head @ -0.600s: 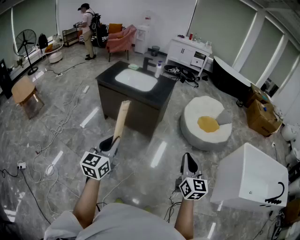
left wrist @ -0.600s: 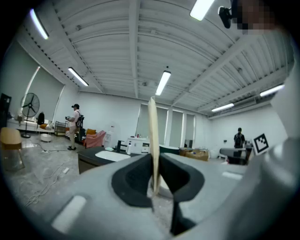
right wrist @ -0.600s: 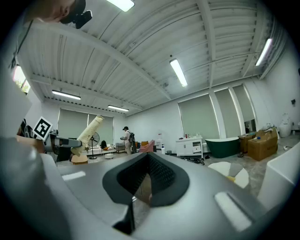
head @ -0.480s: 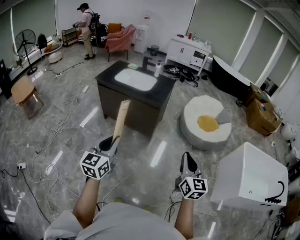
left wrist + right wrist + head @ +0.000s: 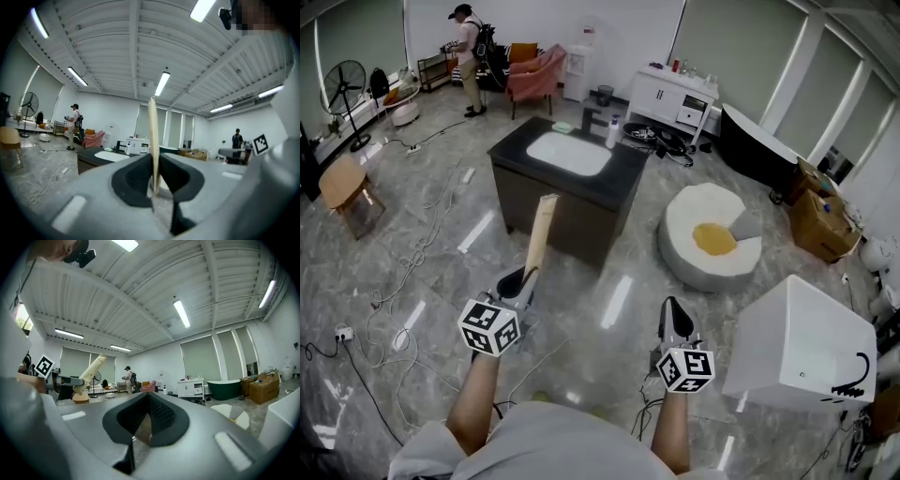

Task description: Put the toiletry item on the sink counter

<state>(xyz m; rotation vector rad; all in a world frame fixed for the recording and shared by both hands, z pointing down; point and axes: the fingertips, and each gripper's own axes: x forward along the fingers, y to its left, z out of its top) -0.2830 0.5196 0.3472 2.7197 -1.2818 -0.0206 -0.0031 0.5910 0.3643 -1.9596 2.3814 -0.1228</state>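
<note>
- One toiletry item (image 5: 541,234) logged: long, pale tan, grasped at its lower end by left gripper (image 5: 523,278), tilted up toward the sink counter (image 5: 617,187).
- Found over the floor (image 5: 441,253), short of the counter's near edge, not yet on it.
- Recorded right gripper (image 5: 675,325) clenched, jaws together, level with the left.

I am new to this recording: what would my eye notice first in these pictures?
First, the long beige toiletry item standing up from the shut left gripper, at lower left. Beyond it stands the dark sink counter with its white basin; the right gripper is shut, empty.
</note>
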